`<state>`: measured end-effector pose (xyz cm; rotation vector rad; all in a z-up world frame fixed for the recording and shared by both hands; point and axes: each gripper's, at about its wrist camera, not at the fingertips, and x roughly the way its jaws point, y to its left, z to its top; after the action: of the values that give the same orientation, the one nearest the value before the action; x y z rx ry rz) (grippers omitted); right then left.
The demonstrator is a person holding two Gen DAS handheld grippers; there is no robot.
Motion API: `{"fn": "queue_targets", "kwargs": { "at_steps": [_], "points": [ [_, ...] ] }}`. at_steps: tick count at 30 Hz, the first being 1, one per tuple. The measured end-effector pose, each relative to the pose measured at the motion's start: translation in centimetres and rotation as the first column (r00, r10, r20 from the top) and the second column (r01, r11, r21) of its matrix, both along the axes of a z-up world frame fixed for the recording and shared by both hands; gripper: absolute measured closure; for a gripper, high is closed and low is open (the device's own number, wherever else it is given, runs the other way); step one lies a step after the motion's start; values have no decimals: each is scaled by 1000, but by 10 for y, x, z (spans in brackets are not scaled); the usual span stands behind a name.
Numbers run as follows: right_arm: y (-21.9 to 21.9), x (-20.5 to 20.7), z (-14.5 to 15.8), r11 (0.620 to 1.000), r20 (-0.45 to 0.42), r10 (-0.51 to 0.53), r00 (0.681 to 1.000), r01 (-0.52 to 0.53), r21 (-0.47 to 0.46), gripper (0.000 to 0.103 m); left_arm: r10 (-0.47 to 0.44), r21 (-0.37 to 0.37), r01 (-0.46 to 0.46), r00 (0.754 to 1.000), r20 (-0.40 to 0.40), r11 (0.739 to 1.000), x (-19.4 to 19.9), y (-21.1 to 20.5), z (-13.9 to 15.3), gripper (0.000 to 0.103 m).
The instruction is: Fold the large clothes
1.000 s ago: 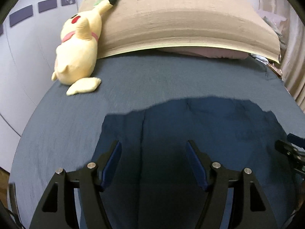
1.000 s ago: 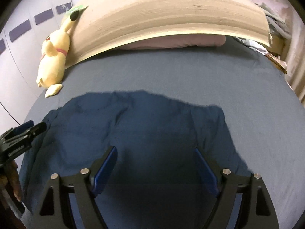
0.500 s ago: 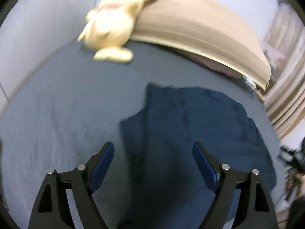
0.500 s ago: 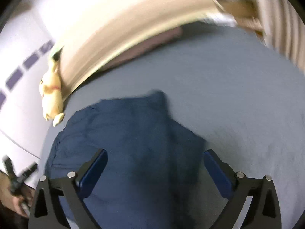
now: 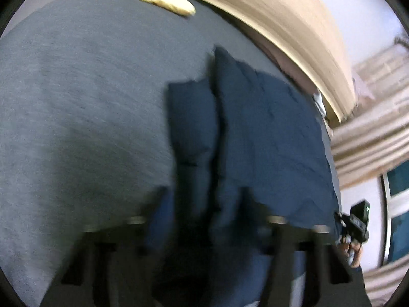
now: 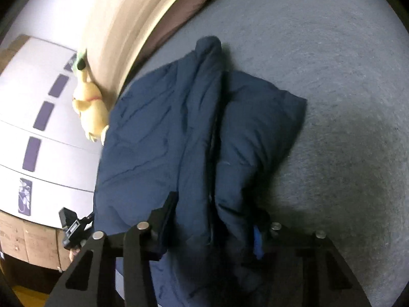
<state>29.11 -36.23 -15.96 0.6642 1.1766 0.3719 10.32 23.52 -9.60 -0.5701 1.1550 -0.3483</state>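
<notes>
We are working on a navy garment (image 6: 163, 138) that is lying across the grey bedsheet (image 6: 345, 81), near the tan headboard (image 6: 122, 25) and the yellow plush toy (image 6: 90, 110).

Right gripper (image 6: 212, 232): fabric is bunching between its fingers and rising toward the camera as a thick ridge. The fingers are standing fairly wide apart around that bunch, and we cannot tell whether they are pressing it or merely straddling it.

Left gripper (image 5: 204, 225): this view is heavily blurred. A fold of the garment (image 5: 268, 140) is passing between the fingers, but we cannot tell whether they are closed on it.

Judged risks from here:
- Uneven hold. If one gripper is only straddling the cloth, the edge is likely to slip out as we are lifting, and the fold would be collapsing on that side.
- Multiple layers. The right bunch appears to be several layers thick, so we may be dragging the under-layer along and skewing the crease.
- Sheet capture. The fingers are working close to the bedsheet, so they could be pinching it together with the garment.
- Fast motion. Blur suggests speed, which would be making alignment of the two edges unreliable.
</notes>
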Motion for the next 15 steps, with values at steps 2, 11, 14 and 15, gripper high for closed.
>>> {"fn": "queue_targets", "kwargs": {
  "at_steps": [2, 11, 14, 15],
  "points": [
    [7, 3, 11, 999, 7, 13, 1000, -13, -39, 72, -2, 61, 1, 1000, 16, 998, 2, -11, 10, 80],
    [50, 14, 150, 969, 196, 123, 973, -75, -235, 86, -21, 194, -17, 981, 191, 981, 11, -33, 113, 91],
    [62, 10, 196, 960, 256, 142, 956, -70, -271, 87, -23, 203, -33, 963, 267, 979, 7, -35, 159, 91],
    [66, 7, 216, 957, 286, 149, 947, -65, -281, 87, -26, 208, -37, 956, 291, 977, 4, -35, 173, 91]
  ]
}}
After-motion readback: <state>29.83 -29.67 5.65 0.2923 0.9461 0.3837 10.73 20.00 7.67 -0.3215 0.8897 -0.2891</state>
